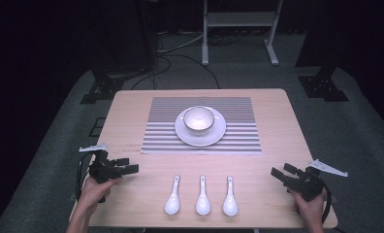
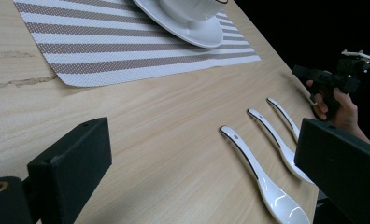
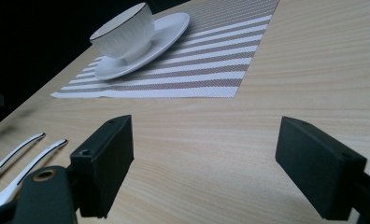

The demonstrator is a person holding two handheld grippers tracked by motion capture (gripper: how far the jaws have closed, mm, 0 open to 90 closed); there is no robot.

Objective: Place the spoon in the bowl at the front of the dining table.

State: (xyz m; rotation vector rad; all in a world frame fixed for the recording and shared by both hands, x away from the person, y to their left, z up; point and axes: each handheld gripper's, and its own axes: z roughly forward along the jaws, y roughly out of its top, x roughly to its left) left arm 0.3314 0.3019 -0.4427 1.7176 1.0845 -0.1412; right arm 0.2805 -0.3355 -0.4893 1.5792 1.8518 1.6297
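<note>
Both the left gripper (image 1: 130, 165) and right gripper (image 1: 279, 171) hover with jaws wide, empty. Three white ceramic spoons (image 1: 201, 195) lie along the tabletop's (image 1: 132, 111) near edge — glossy, low handles could slip from a pinch and skid off that edge.

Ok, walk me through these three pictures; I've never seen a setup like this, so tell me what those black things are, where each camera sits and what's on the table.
No robot here: a person holds a two-jaw tool in each hand. The high view looks down from above the person's side, showing the left hand-held gripper and the right hand-held gripper. The other two pictures come from cameras riding on those tools; the black blocks at the bottom are each tool's own jaws, standing wide apart. On the wooden table lies a striped placemat carrying a white saucer with a bowl-like cup on it. Nearer the person, three white spoons lie side by side. Nothing is held; both tools hover open over the table's near corners.
</note>
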